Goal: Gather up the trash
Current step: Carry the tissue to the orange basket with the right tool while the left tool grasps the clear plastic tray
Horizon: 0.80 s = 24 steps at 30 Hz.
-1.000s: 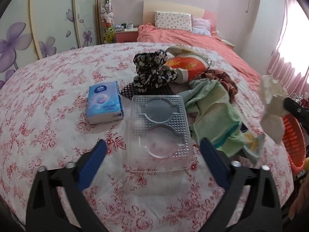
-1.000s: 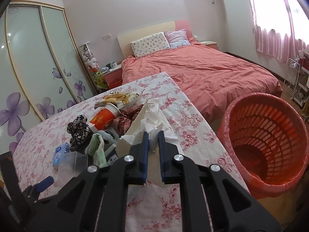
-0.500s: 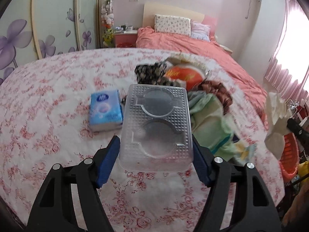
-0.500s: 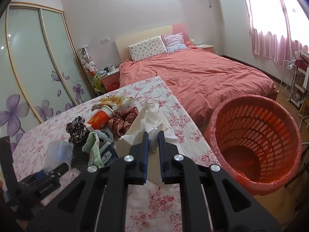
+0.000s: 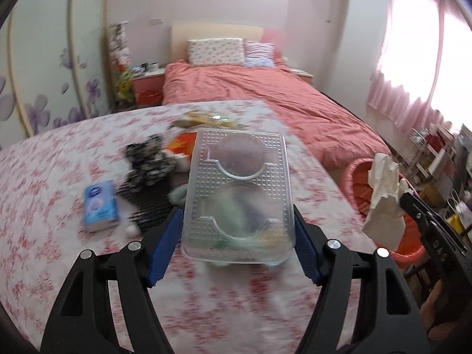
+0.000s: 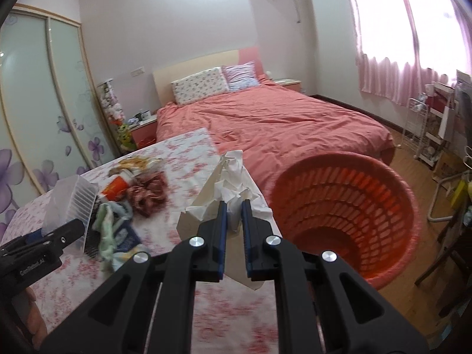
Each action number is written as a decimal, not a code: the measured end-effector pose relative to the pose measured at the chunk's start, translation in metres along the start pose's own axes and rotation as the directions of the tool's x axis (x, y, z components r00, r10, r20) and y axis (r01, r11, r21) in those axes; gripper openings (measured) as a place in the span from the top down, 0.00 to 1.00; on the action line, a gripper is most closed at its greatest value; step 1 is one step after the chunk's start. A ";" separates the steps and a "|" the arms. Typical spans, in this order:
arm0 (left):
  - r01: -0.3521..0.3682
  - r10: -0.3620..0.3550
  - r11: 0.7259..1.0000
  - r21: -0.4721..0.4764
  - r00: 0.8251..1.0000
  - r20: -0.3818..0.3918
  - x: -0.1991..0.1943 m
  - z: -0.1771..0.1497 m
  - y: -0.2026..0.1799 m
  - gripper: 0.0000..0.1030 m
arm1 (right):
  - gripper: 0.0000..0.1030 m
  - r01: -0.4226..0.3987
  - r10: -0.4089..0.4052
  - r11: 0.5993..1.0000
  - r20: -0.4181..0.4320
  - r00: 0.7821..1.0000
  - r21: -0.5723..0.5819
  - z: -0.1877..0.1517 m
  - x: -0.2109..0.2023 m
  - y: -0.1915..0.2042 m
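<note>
bed (image 6: 283,118): coral cover, two pillows at the headboard, beyond the table; its near right corner is hidden behind the basket.
table (image 5: 53,177): floral pink-and-white cloth, the landmark here; near edge cut off by the frame, print blurred.
basket (image 6: 348,212): orange slotted plastic on the floor just beside the table's right edge; in the left wrist view it is mostly hidden behind the tissue.
clear tray (image 5: 239,194): transparent embossed plastic box, lifted above the table and tilted away from the camera; what lies under it shows only as a smear through the plastic.
left gripper (image 5: 239,244): blue pads pressed on the tray's two long sides – fingers spread wide but clamped on it.
crumpled tissue (image 6: 227,188): white wad held above the table's right edge, beside the basket rim, not yet over the opening.
right gripper (image 6: 234,227): fingers almost together, pinching the tissue's lower part; tissue tail hangs below the pads.
clutter pile (image 6: 132,203): on the table's far half – red checked cloth, orange cup, green cloth, dark floral fabric; blurred, edges hard to separate.
blue tissue pack (image 5: 98,206): flat on the table, left of the pile; label unreadable.
hand: bit of skin at the lower-left edge of the right wrist view, too cut off to read.
</note>
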<state>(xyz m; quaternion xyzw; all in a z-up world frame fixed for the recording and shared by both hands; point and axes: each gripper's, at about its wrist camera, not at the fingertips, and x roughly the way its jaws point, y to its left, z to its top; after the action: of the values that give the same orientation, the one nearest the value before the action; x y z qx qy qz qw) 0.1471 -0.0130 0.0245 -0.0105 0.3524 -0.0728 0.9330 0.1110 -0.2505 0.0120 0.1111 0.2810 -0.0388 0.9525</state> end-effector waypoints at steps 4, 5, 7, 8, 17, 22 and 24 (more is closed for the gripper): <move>0.050 -0.050 0.998 0.045 0.999 -0.005 0.007 0.002 -0.028 0.32 | 0.89 0.038 -0.039 0.999 0.012 0.999 0.022 0.002 -0.004 -0.020; 0.061 -0.061 0.997 0.051 0.998 -0.007 0.008 0.002 -0.031 0.32 | 0.89 0.047 -0.047 0.999 0.015 0.999 0.027 0.002 -0.005 -0.025; 0.088 -0.087 0.994 0.069 0.996 -0.011 0.012 0.002 -0.044 0.32 | 0.89 0.067 -0.067 0.997 0.020 0.998 0.040 0.002 -0.006 -0.037; 0.104 -0.104 0.991 0.079 0.995 -0.013 0.015 0.002 -0.051 0.32 | 0.89 0.077 -0.079 0.996 0.022 0.997 0.048 0.003 -0.006 -0.043; 0.212 -0.208 0.968 0.131 0.977 -0.045 0.037 0.005 -0.095 0.32 | 0.89 0.132 -0.136 0.985 0.029 0.990 0.107 0.003 -0.004 -0.087; 0.260 -0.254 0.952 0.161 0.965 -0.061 0.048 0.007 -0.122 0.32 | 0.89 0.155 -0.161 0.979 0.031 0.986 0.133 0.005 0.000 -0.108; 0.275 -0.268 0.945 0.175 0.961 -0.067 0.052 0.008 -0.131 0.32 | 0.89 0.166 -0.172 0.976 0.033 0.985 0.140 0.006 0.002 -0.116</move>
<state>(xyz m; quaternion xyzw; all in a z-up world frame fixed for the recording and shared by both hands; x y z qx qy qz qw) 0.1736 -0.1506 0.0059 0.0282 0.3592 -0.2327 0.9034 0.0999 -0.3646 -0.0059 0.1511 0.2648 -0.1412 0.9419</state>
